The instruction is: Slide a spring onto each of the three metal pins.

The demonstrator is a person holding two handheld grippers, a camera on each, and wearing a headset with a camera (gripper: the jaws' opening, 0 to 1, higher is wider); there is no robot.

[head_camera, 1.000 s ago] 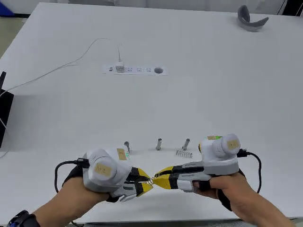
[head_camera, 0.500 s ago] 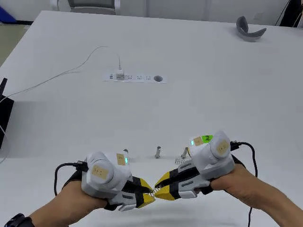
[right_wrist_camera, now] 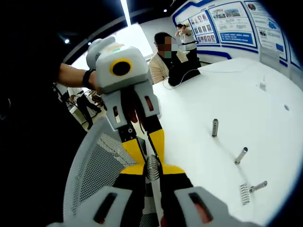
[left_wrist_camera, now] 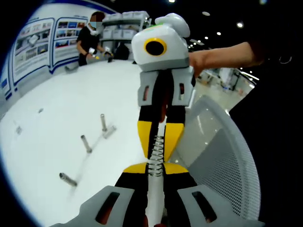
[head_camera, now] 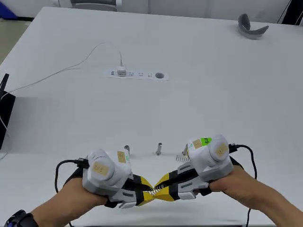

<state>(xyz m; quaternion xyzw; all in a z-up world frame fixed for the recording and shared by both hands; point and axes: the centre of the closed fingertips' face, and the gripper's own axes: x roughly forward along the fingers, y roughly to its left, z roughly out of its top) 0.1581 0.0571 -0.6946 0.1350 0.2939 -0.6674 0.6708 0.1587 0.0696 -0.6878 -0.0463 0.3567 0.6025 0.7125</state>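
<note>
Near the table's front edge my left gripper (head_camera: 144,194) and right gripper (head_camera: 164,186) meet tip to tip, both shut on the ends of one small spring (head_camera: 155,190). The left gripper view shows that spring (left_wrist_camera: 156,153) running from my own yellow jaws into the other gripper's. Three short metal pins stand in a row behind them: left (head_camera: 127,150), middle (head_camera: 159,149), right (head_camera: 185,151). The far pin (right_wrist_camera: 215,127) looks ribbed, as if coils wrap it. A loose spring (head_camera: 181,158) lies by the right pin.
A white power strip (head_camera: 137,74) with a plugged charger and cable lies mid-table. At the far right corner rests a grey curved object (head_camera: 252,24). A mesh chair back (left_wrist_camera: 222,161) sits just below the table edge. People stand at the far end of the room.
The grippers stay tip to tip on the spring. My right gripper has tilted, its rear raised, and both have dropped slightly toward the table edge. The head camera has shifted.
</note>
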